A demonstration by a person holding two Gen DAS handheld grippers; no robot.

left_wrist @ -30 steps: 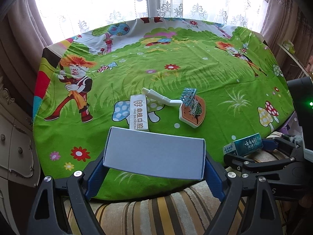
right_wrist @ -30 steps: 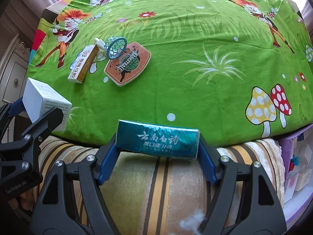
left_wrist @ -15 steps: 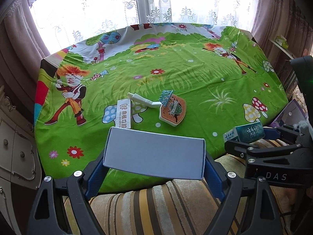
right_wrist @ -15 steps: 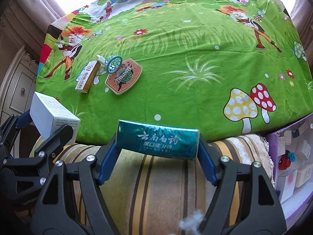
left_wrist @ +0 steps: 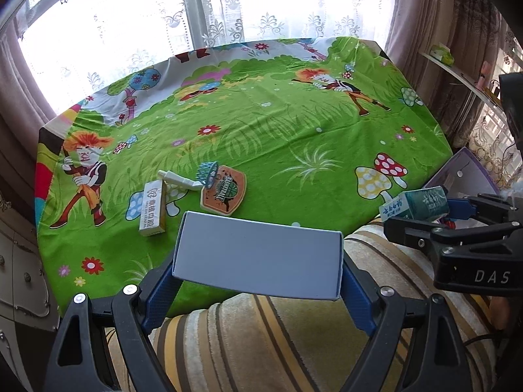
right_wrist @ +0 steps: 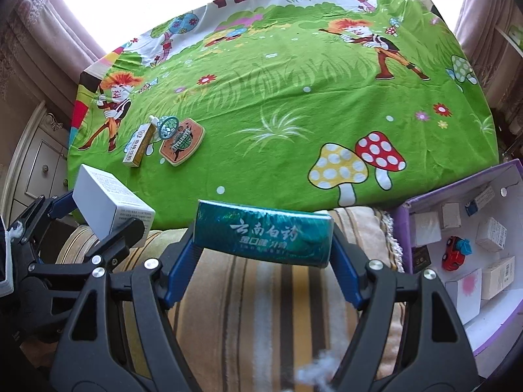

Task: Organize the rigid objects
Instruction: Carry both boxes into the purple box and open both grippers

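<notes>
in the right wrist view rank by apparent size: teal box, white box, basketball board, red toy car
1. teal box, though it is held nearest the camera, which inflates it
2. white box, also held close
3. basketball board
4. red toy car

strong daylight floods through the white lace-curtained window (left_wrist: 228, 16) and blows it out to glare; the bright green cartoon-print tablecloth (left_wrist: 278, 137) below it is evenly lit and sharp. fisheye bending darkens the corners.
</notes>
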